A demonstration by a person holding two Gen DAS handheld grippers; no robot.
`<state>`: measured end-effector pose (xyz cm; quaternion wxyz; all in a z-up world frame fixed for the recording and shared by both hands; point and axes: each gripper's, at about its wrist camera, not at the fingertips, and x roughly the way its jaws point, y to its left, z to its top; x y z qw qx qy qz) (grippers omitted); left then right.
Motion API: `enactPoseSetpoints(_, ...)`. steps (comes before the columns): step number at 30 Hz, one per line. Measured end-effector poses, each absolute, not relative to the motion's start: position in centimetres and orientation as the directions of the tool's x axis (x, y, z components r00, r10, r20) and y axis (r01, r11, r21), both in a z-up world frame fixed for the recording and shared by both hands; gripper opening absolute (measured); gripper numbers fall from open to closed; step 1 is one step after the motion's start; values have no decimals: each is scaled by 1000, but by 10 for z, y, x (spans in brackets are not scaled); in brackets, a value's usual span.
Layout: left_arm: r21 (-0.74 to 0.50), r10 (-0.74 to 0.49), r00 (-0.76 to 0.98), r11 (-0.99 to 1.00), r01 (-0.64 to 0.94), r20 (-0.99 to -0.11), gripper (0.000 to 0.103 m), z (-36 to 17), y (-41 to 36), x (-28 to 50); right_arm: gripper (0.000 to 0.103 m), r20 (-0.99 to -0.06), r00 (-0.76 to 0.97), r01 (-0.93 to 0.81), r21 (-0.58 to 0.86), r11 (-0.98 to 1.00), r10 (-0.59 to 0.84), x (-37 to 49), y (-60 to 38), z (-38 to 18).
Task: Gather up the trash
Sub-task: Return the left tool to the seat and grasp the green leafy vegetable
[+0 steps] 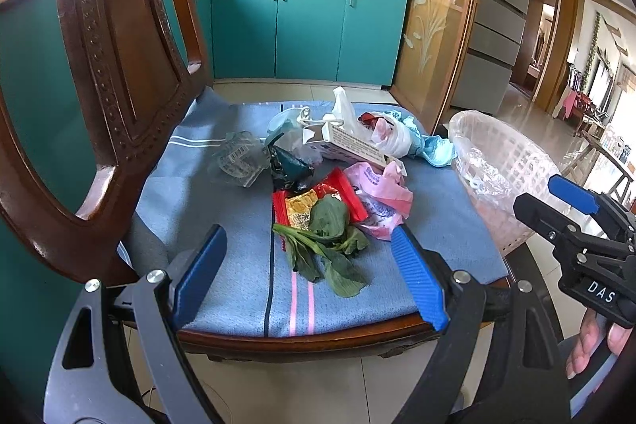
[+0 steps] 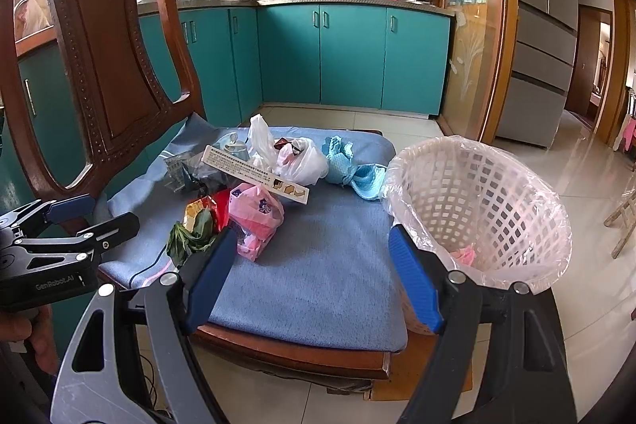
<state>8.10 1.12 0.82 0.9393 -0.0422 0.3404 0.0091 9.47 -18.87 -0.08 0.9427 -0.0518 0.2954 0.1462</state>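
Bright daylight blows out the upper-left corners; glossy pale floor tiles point(image 2: 576, 165) glare; fisheye edges bend and darken.

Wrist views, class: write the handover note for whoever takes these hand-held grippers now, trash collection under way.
Left hand-held gripper: open, empty, over the green leafy vegetable scrap.
Right hand-held gripper: open, empty, over the blue cloth-covered chair seat.
White lattice plastic bin with clear liner: right of seat; something pink lies inside.
Left: leaf, red snack wrapper, pink plastic bag, white printed carton, other scraps on the seat.
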Motion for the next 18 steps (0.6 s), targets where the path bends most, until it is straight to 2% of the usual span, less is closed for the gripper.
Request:
enactPoseSetpoints(6,-100,-36,740,994,-42,-672,83,0,13,87,77,-578,778,-312,-13,950,247,95,-187,-2)
enactPoseSetpoints(8,-156,-82,714,987,-39,-695,77,-7,17,92,77,-579,776,-314,-14,949,248,95,-185,-2)
enactPoseSetpoints(10,-219,-132,678,975,-44,-723,66,-17,20,101,77,-578,776,-317,-12,948,252,95,-184,-1)
enactPoseSetpoints(13,-230,-144,634,972,-56,-760,52,-32,17,113,77,-581,773,-323,-12,946,256,96,-182,-2)
enactPoseSetpoints(18,-163,-87,603,984,-71,-793,51,-49,1,139,77,-583,770,-328,-10,945,261,95,-182,-3)
